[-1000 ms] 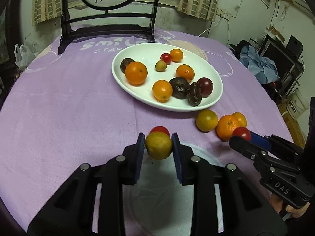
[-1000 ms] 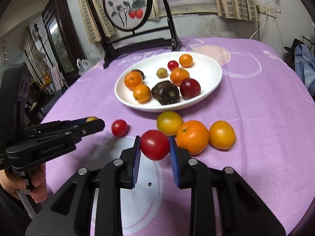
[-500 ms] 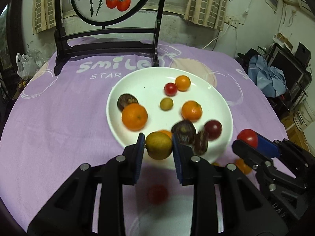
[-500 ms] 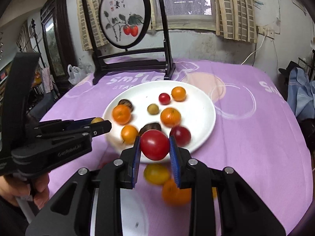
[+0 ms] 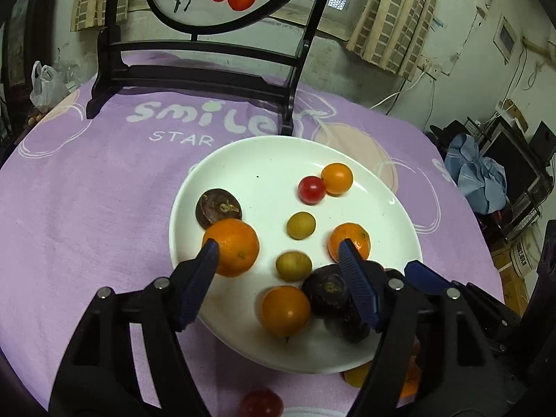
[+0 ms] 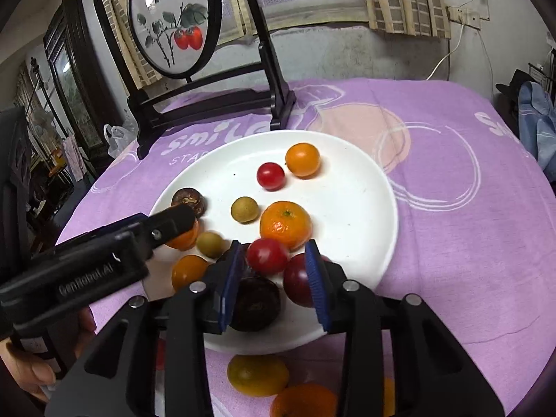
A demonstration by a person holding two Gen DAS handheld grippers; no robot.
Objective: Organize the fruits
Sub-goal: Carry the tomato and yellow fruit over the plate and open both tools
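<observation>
Both tongs have spread apart since half a second ago, when each was clamped on a fruit: the left tongs (image 5: 278, 246) now gape wide over the white plate (image 5: 347, 160), and the yellow-green fruit (image 5: 293, 266) they carried lies on the plate between their blue pads. The right tongs (image 6: 274, 253) are likewise released, and the red tomato (image 6: 267, 256) sits between their fingers on the plate, apparently touching neither pad.

In the left wrist view the plate holds a large orange (image 5: 232, 246) just behind the left pad, a dark brown fruit (image 5: 218, 207) touching it at the back, a second small green fruit (image 5: 301, 225) near the middle, a mandarin (image 5: 351, 241) behind the right pad, a cherry tomato (image 5: 311, 190) touching a small orange fruit (image 5: 336, 178) at the far side, and near the front an orange tomato (image 5: 285, 311) beside a dark purple fruit (image 5: 326, 295). A dark red plum (image 6: 299, 283) shows by the right tongs in the right wrist view.

Off the plate, on the purple tablecloth (image 5: 87, 208) of the tabletop, lie a red tomato (image 5: 261, 403) at the near edge, a yellow fruit (image 6: 258, 375) and another orange (image 6: 302, 401). A black-framed painted screen (image 6: 170, 21) stands behind the plate.
</observation>
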